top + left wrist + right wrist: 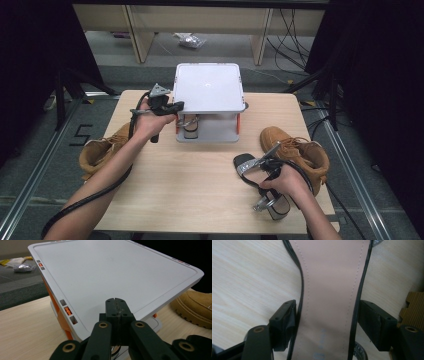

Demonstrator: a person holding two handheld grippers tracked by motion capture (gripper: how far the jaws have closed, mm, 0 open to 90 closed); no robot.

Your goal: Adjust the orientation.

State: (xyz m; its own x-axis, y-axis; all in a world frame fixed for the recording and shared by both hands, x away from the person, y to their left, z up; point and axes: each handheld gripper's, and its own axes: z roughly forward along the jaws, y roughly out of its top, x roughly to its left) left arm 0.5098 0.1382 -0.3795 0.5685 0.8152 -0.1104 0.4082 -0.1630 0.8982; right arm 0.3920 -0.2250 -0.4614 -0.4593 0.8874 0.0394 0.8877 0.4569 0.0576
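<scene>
My right claw (264, 172) sits over the sandal (260, 182) at the near right of the table (200, 180), jaws spread, one on each side of the narrow waist of the sole. In the right gripper view the pink insole (329, 290) runs up between my two black pads; the left pad (284, 323) lies right against the sandal's black edge and the right pad (374, 322) stands just beside the other edge, with a sliver of table showing between, so I would call it straddling, not pinching. The sandal lies flat on the wood, toe pointing away toward the middle of the table, its block heel nearest me. Just to its right stands a tan boot (300, 150), whose ridged sole edge shows at the right of the right gripper view. My left claw (167, 107) is pressed together with nothing in it, held up at the left front corner of the white rack (209, 87); in the left gripper view its shut tips (116, 305) sit over the near edge of the rack's flat top. Under that top, on the lower shelf, a second sandal (190, 127) stands. Another tan boot (100, 150) lies at the table's left edge, beside my left forearm.
</scene>
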